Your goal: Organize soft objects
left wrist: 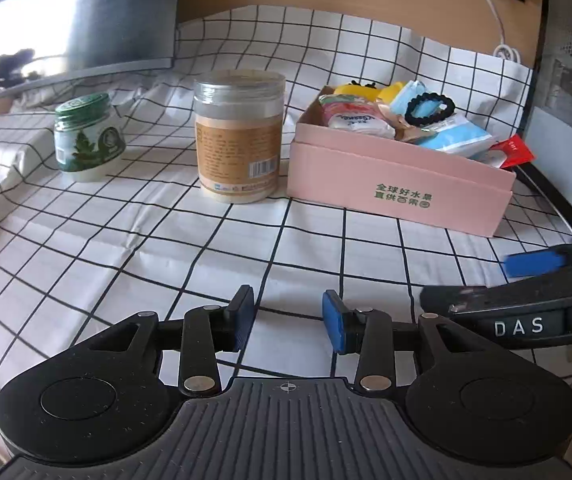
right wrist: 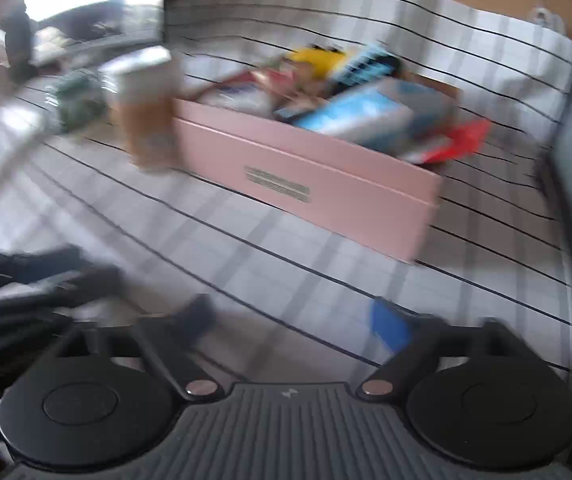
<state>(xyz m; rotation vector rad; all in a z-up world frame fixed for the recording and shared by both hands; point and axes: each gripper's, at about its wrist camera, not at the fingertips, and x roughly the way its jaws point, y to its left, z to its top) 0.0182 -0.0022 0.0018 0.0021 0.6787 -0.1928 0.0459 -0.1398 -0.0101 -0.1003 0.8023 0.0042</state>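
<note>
Green-lidded jar (left wrist: 88, 138): left of the left wrist view, upright on the checked cloth (left wrist: 126, 248) that covers the worktop; white contents, tree label.
Tall clear jar (left wrist: 240, 136): centre of that view, upright, orange-brown label, just left of the pink box and close to its corner; whether they touch cannot be told.
Pink box (left wrist: 398, 178): right of centre in the left wrist view, open-topped, green print on its front wall; in the blurred right wrist view it lies across the upper middle (right wrist: 306, 176).
Soft objects: piled inside the pink box, namely a white tissue pack (left wrist: 360, 122), a yellow soft item (left wrist: 360, 90) at the back, blue packets (left wrist: 452, 134) and a black beaded ring (left wrist: 430, 108) lying on top.
Red packet (left wrist: 516, 152): at the box's right end, sticking out over the wall.
Left hand-held gripper (left wrist: 288, 316): bottom centre of its view, jaws parted with nothing between them, only bare cloth showing in the gap.
Right hand-held gripper (right wrist: 290, 320): bottom of its own blurred view, jaws spread wide and empty; in the left wrist view it enters from the right edge, one blue pad (left wrist: 534, 264) showing.
White cable (left wrist: 490, 4): upper right of the left wrist view, running down the wooden back panel.
</note>
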